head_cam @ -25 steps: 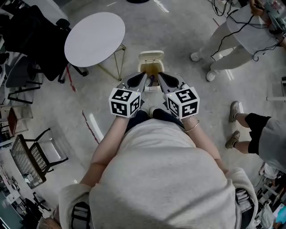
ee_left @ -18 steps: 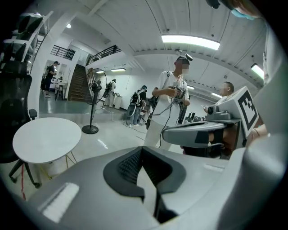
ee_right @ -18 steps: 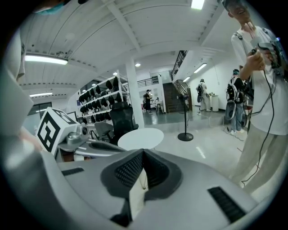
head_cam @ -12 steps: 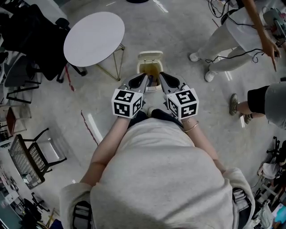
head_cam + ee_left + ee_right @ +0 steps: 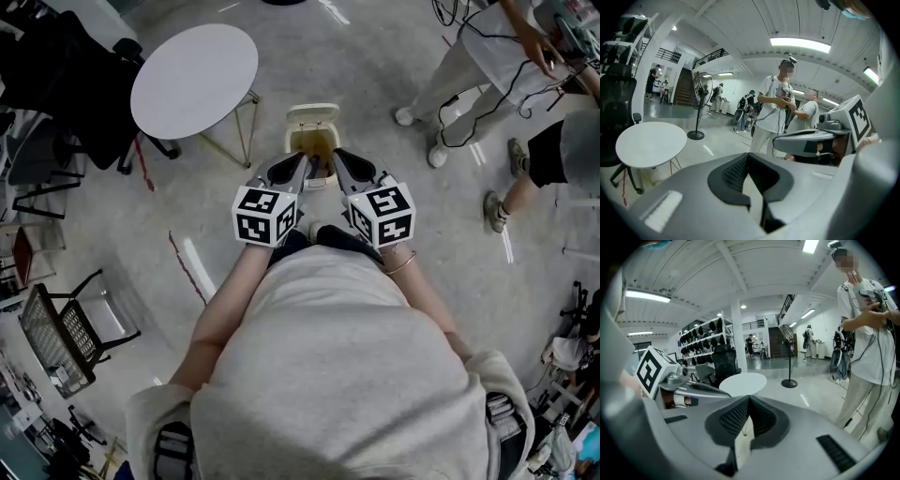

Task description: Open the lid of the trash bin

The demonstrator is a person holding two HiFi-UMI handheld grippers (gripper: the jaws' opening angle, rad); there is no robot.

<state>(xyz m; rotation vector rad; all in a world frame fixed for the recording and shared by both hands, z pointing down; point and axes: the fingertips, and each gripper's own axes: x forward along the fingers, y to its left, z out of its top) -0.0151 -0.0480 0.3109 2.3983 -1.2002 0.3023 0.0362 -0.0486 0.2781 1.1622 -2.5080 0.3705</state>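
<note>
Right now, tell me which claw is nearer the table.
Left. The left claw is below and right of the table in the head view; the right claw lies farther right.

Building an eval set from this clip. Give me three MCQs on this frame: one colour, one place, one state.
1. What colour is the round table top?
A) black
B) white
C) red

2. Where is the trash bin?
A) on the round table
B) on the floor, right ahead of the left gripper and right gripper
C) out of view

3. How do the left gripper's jaws stand?
A) wide apart
B) gripping something
C) together, nothing between

Key: 1 B, the top shows plain white. 2 B, the head view shows it just past both tips. 3 C, the left gripper view shows them meeting, empty.
</note>
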